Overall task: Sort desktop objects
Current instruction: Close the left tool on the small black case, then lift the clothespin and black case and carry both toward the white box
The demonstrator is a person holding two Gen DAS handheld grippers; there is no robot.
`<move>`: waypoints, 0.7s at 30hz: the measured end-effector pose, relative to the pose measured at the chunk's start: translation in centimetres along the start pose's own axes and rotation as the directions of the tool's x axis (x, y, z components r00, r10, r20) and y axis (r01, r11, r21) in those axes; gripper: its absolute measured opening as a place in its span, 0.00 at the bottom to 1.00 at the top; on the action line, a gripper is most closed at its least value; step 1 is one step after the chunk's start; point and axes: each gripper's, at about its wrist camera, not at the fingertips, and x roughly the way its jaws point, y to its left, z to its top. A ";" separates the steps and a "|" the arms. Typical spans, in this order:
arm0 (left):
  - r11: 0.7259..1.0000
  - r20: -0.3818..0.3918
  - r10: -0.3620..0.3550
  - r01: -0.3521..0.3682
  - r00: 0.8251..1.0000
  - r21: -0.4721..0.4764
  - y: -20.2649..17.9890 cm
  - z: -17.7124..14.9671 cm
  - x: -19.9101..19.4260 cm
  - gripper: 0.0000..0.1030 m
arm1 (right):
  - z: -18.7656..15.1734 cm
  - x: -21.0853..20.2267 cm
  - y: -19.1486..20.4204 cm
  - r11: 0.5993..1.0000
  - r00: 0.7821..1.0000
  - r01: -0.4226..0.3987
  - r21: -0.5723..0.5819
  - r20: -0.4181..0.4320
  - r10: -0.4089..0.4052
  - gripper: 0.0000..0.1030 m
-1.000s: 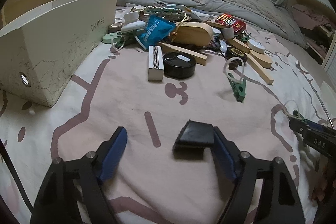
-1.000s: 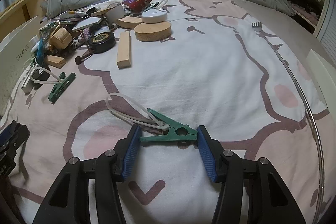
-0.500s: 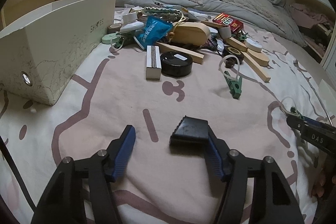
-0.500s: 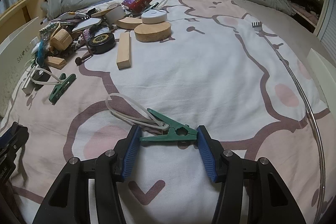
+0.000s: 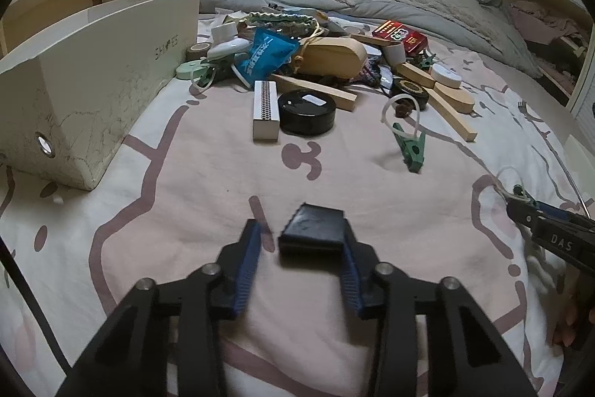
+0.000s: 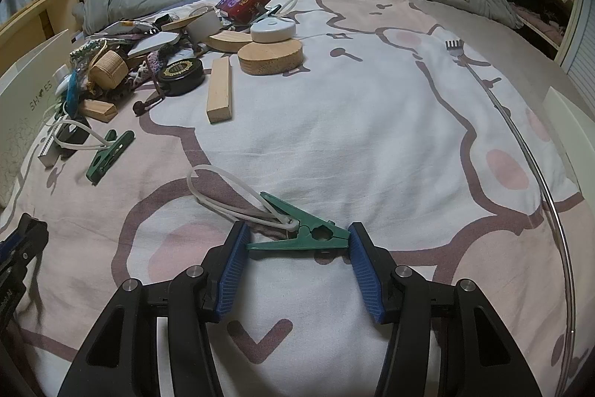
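Observation:
A small black pouch (image 5: 311,230) lies on the pink bedsheet between the fingers of my left gripper (image 5: 299,240). The right pad touches it, the left pad stands a short gap away, so the jaws are partly closed and open. A green clip (image 6: 301,236) with a white loop lies between the fingers of my right gripper (image 6: 296,240). Its two ends reach both blue pads. The clip rests on the sheet. My right gripper also shows at the right edge of the left wrist view (image 5: 550,226).
A white shoe box (image 5: 89,84) stands at the left. A pile of objects lies ahead: a black round tin (image 5: 306,112), a white block (image 5: 265,109), wooden sticks (image 6: 220,90), a second green clip (image 5: 409,146), a red box (image 5: 399,35). A metal back scratcher (image 6: 520,121) lies at the right.
My left gripper's jaws have narrowed around the black pouch, the left finger moving inward. The right gripper and green clip have stayed still.

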 end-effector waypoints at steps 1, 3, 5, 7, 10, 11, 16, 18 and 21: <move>1.000 0.002 -0.001 0.001 1.000 -0.001 0.0 0.0 0.0 0.31 | 0.0 0.0 0.0 1.000 1.000 0.000 0.000 0.000 0.000 0.53; 1.000 0.004 -0.004 0.004 1.000 -0.006 0.1 0.0 -0.1 0.29 | 0.0 0.0 0.0 1.000 1.000 0.000 0.000 0.000 0.000 0.53; 1.000 0.004 -0.013 0.013 1.000 -0.012 0.2 0.1 0.0 0.29 | 0.0 0.0 0.0 1.000 1.000 0.000 -0.001 0.000 0.000 0.53; 1.000 0.004 -0.020 0.020 1.000 -0.016 0.3 0.1 0.0 0.29 | 0.0 0.0 0.0 1.000 1.000 0.001 -0.001 0.000 -0.001 0.53; 0.999 0.008 -0.026 0.026 1.000 -0.019 0.4 0.1 -0.1 0.29 | 0.0 0.0 0.0 1.000 1.000 0.000 -0.001 0.001 0.000 0.53; 0.999 0.008 -0.026 0.026 1.000 -0.019 0.3 0.1 -0.1 0.29 | 0.0 0.0 0.0 1.000 1.000 0.000 -0.001 0.000 0.000 0.53; 1.000 0.010 -0.020 0.021 1.000 -0.014 0.3 0.1 -0.1 0.29 | 0.0 0.1 0.0 1.000 1.000 0.000 -0.001 0.001 0.000 0.53; 1.000 0.010 -0.017 0.018 1.000 -0.011 0.3 0.1 -0.2 0.29 | 0.0 0.0 0.0 1.000 1.000 0.000 -0.001 0.001 0.000 0.53; 1.000 0.010 -0.019 0.019 1.000 -0.012 0.3 0.2 -0.2 0.29 | 0.0 -0.1 0.0 1.000 1.000 -0.001 0.003 0.006 0.001 0.53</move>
